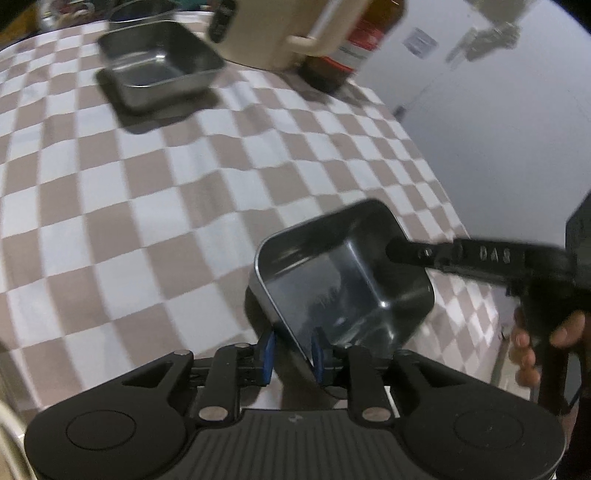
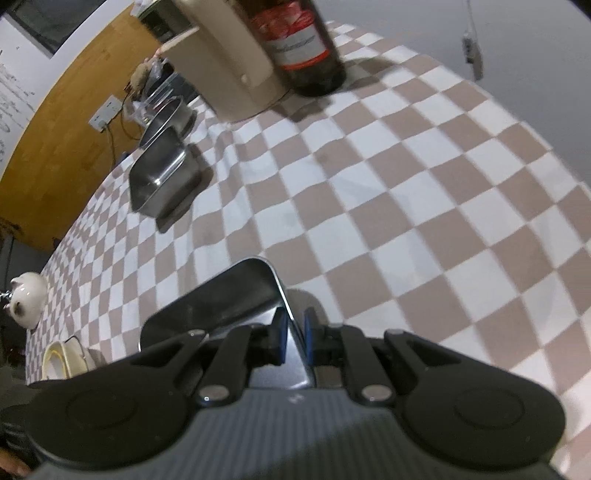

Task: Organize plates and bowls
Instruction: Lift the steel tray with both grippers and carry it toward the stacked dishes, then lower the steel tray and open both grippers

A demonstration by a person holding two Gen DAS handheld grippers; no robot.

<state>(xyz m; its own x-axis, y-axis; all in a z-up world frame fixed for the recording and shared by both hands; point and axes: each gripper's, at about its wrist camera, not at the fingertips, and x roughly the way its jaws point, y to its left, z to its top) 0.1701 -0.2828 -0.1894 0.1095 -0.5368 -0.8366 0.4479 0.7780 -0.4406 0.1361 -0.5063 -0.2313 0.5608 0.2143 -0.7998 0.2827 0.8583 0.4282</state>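
A square steel bowl (image 1: pixel 343 280) is held tilted above the checkered tablecloth (image 1: pixel 166 192). My left gripper (image 1: pixel 293 356) straddles its near wall, blue pads on either side with a gap. My right gripper (image 2: pixel 293 338) is shut on the same bowl's (image 2: pixel 221 295) rim; its black finger (image 1: pixel 443 254) reaches over the bowl's far rim in the left wrist view. A second square steel bowl (image 1: pixel 159 62) sits on the cloth at the far left, also in the right wrist view (image 2: pixel 162 177).
A cream jug (image 1: pixel 273 33) and a brown bottle with a red label (image 1: pixel 354 44) stand at the back. A round steel bowl (image 2: pixel 166 118) sits behind the far square bowl. A white ceramic pot (image 2: pixel 27 299) and a cream dish (image 2: pixel 62 358) sit at the left.
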